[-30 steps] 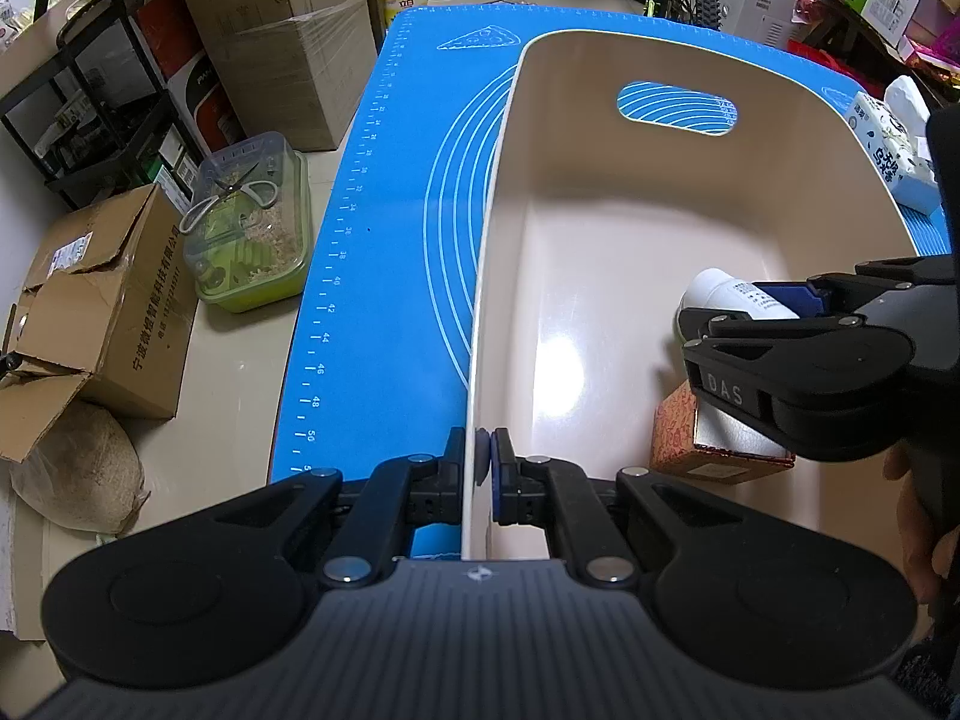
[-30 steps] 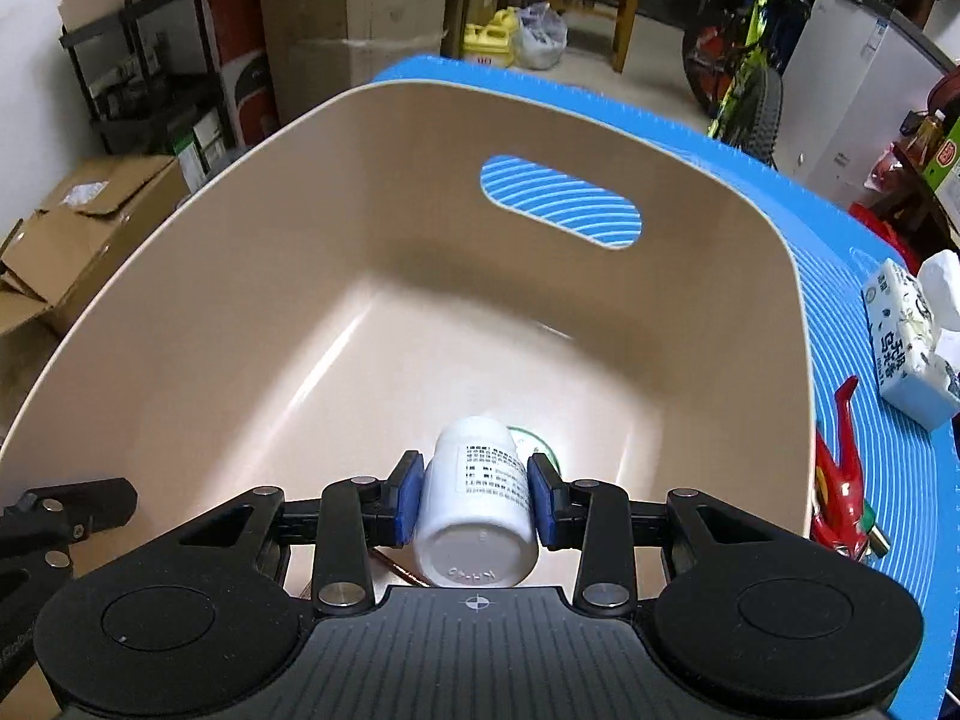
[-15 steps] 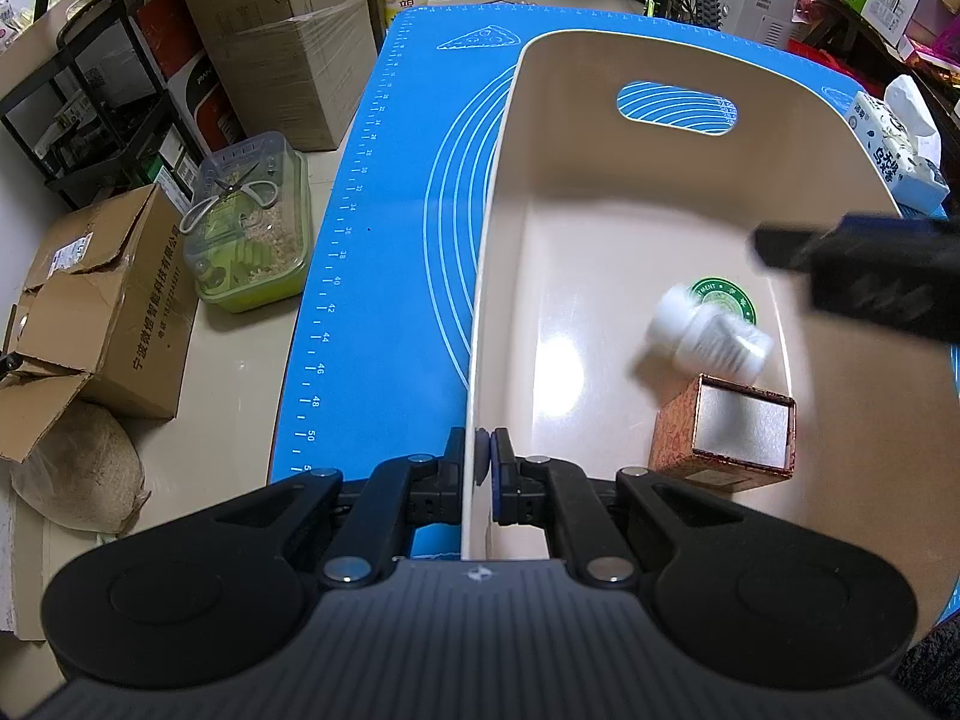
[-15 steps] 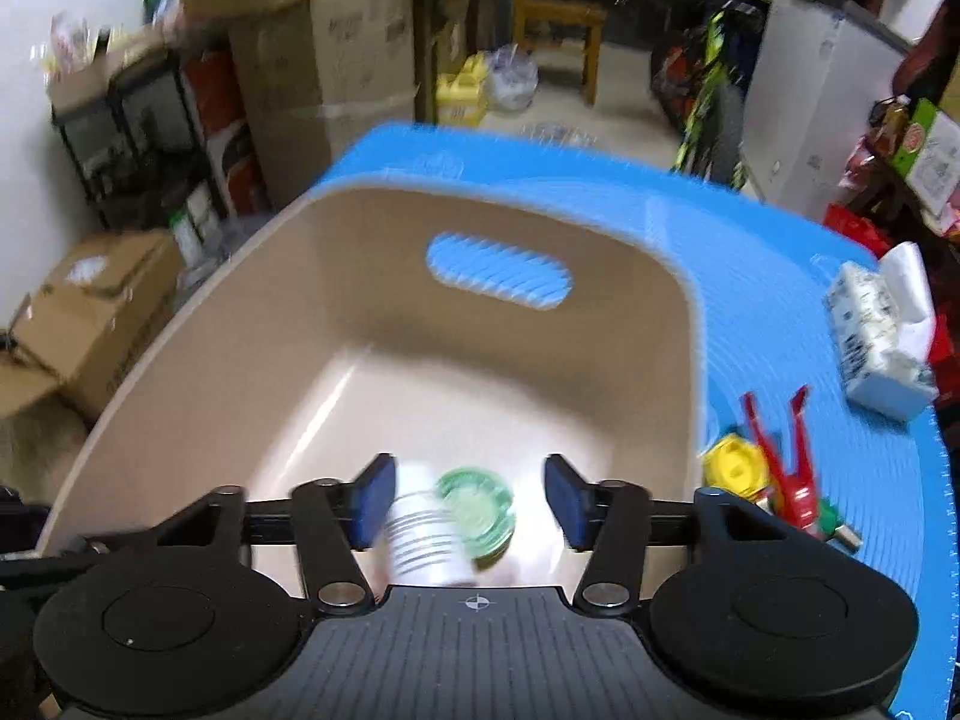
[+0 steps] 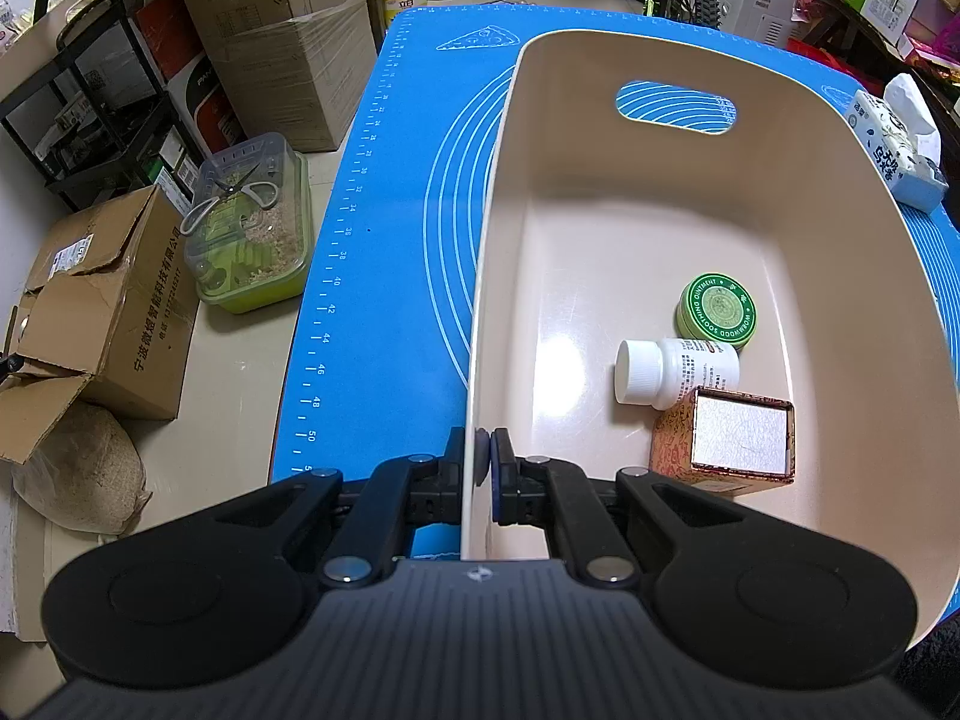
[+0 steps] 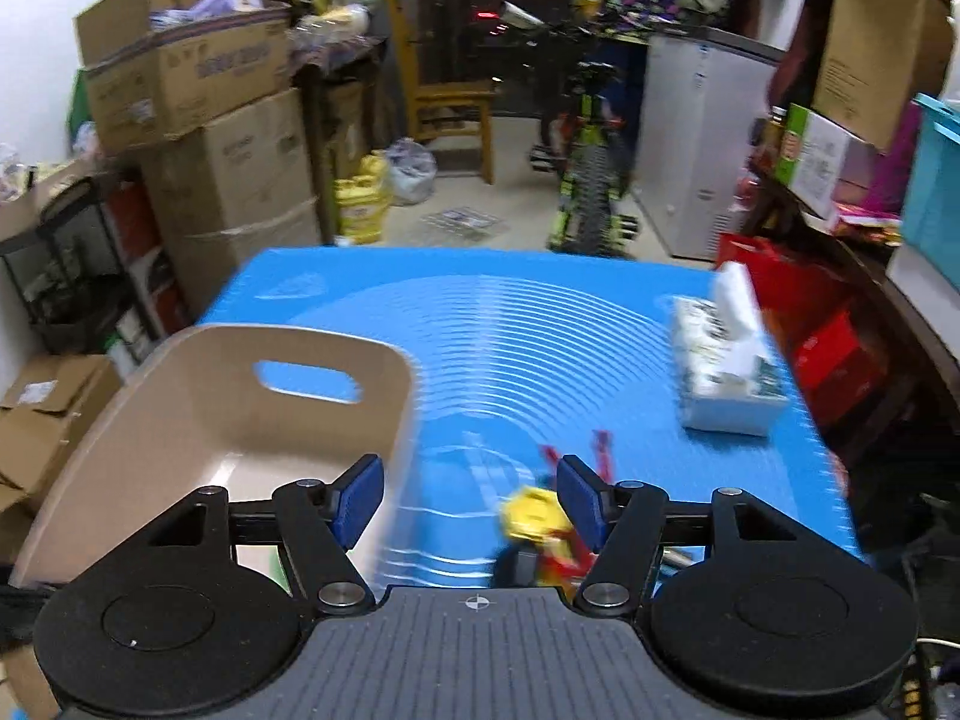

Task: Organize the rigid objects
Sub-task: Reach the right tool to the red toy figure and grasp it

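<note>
Pinching the near wall of the bin (image 5: 600, 120) with my left gripper (image 5: 483, 468), fully closed on the rim, I am swinging my right gripper (image 6: 471, 501) out over the blue mat (image 6: 540, 330), its jaws having just been opening and now standing wide with nothing between them. The bottle (image 5: 675, 371), tin (image 5: 717, 310) and box (image 5: 729, 443) are lying inside the bin, while the red and yellow toy (image 6: 540, 531) is sitting just below and right of the right fingertips, beside the bin's outer wall, with open mat beyond it up to the tissue pack (image 6: 723, 372).

Right wrist view is motion-blurred: the yellow-and-red toy (image 6: 543, 531) on the mat (image 6: 540, 348) is indistinct, partly hidden behind the right gripper (image 6: 471, 495).
</note>
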A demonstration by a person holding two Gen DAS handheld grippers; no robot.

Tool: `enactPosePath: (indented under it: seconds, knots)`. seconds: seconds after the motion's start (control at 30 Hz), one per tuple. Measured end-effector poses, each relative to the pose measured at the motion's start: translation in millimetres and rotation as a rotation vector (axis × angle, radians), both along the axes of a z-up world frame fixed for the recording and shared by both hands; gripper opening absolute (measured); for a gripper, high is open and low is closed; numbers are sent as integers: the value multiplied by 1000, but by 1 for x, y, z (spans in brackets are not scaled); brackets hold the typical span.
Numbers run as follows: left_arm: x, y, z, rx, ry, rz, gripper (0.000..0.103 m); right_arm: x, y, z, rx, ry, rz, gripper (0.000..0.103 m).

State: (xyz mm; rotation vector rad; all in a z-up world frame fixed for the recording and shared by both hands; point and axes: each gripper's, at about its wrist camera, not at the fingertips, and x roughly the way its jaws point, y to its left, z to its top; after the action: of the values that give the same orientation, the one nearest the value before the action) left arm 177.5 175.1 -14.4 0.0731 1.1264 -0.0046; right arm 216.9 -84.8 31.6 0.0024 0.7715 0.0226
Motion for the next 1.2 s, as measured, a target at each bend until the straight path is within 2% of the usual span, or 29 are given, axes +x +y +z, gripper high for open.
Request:
enactPosePath:
  seconds: [0.33, 0.67, 0.83, 0.97, 1.0, 1.03, 1.2]
  knots:
    - [0, 0, 0, 2, 0, -1, 9, 5, -57, -50, -52, 83, -41, 70]
    - [0, 0, 0, 3, 0, -1, 9, 9, -63, -87, -29, 123, 56, 69]
    - [0, 1, 1, 4, 0, -1, 9, 17, -65, -100, 10, 136, 77, 60]
    - [0, 1, 1, 4, 0, -2, 9, 22, -66, -107, 36, 138, 91, 58]
    - [0, 1, 1, 5, 0, -2, 9, 23, -66, -108, 46, 136, 96, 55]
    - [0, 0, 1, 5, 0, -2, 9, 24, -66, -109, 53, 134, 99, 47]
    - [0, 0, 1, 4, 0, -2, 9, 24, -66, -110, 61, 116, 102, 45]
